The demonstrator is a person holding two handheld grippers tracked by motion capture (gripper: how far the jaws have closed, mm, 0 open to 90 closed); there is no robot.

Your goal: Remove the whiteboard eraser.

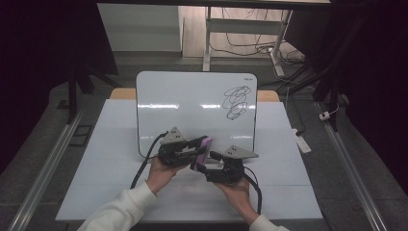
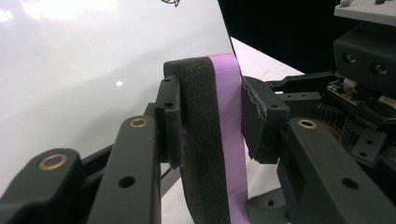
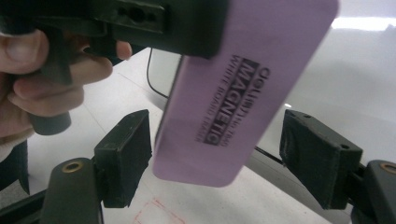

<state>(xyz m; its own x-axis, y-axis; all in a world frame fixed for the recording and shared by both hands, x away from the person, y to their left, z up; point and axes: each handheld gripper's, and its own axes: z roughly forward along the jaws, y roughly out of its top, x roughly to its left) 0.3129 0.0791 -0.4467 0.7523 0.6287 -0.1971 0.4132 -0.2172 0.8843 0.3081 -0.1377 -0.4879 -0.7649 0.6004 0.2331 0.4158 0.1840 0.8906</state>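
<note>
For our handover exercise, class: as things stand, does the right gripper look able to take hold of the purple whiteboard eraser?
Probably yes. The right gripper has open jaws either side of the whiteboard eraser's free end, nothing between. The left gripper clamps the other end.

This looks like a lab or test room set up for recording, not a home. A whiteboard (image 1: 195, 110) with a black scribble (image 1: 237, 102) lies on a white table (image 1: 110, 173). Beyond the whiteboard stands a bare metal desk frame (image 1: 208, 38) with loose cables (image 1: 250, 45) trailing on the floor under it. To the right of the whiteboard a power strip (image 1: 303, 140) lies on grey carpet, and metal rails (image 1: 353, 173) run along both sides. Dark curtains (image 1: 43, 53) close the space left and right of the whiteboard.
</note>
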